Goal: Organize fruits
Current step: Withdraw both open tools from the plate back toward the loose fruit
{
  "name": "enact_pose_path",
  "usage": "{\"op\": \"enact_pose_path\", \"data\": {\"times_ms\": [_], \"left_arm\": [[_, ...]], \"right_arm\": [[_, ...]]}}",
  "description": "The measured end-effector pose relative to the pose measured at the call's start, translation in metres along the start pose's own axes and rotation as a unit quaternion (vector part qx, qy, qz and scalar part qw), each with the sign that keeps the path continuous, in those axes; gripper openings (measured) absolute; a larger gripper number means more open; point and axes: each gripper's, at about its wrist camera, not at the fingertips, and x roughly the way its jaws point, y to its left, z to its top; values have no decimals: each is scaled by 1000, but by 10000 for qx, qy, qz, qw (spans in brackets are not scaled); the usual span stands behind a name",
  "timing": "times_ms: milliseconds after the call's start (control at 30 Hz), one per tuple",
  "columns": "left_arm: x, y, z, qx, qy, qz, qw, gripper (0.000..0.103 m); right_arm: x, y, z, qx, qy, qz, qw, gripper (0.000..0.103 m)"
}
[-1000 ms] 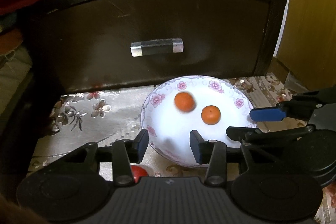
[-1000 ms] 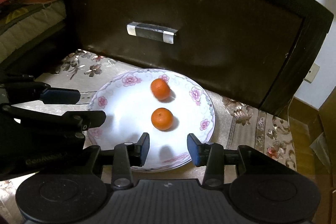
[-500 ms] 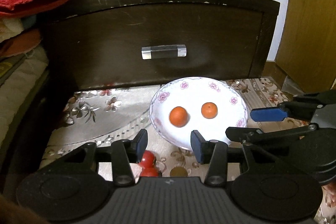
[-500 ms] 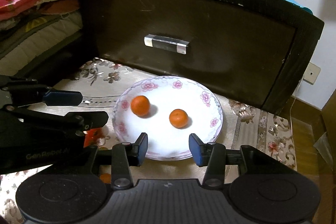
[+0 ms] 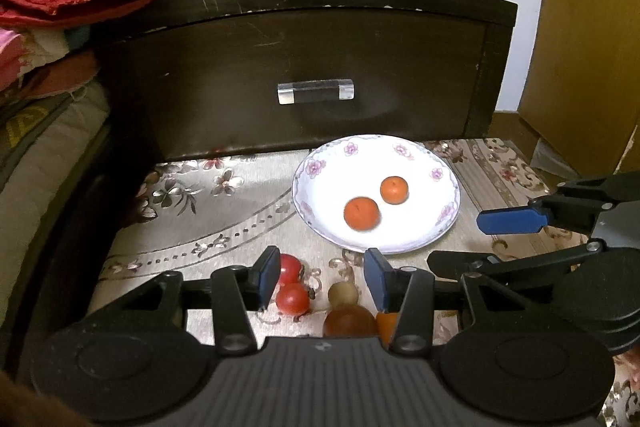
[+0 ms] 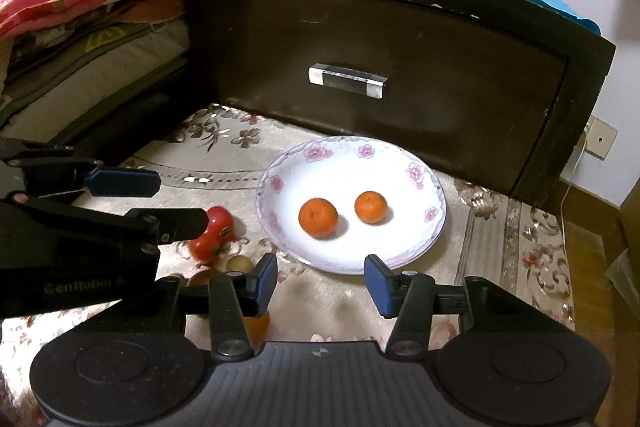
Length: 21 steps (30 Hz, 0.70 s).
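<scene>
Two oranges [image 6: 318, 217] lie on the flowered plate [image 6: 412, 251]; both tongs [image 5: 320, 277] [image 6: 320, 281] spread, empty.

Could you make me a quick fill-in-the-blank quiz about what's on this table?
1. The flowered plate holds ____ oranges.
2. The two red fruits lie on the patterned cloth, ____ the plate.
3. Neither the left gripper nor the right gripper holds anything; both stand ____.
4. Behind the plate, the dark drawer front carries one ____.

Missing words: two; outside; open; handle
</scene>
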Motion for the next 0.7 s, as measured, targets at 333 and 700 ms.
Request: {"op": "enact_pose_path", "data": {"times_ms": [333, 700], "left_arm": [[-12, 3, -13, 39, 72, 24, 10000, 52], [-8, 12, -25, 7, 239, 33, 9997, 52]], "right_arm": [[-10, 9, -10, -50, 80, 100, 9999, 48], [-4, 22, -15, -207, 221, 232, 9993, 49]]}}
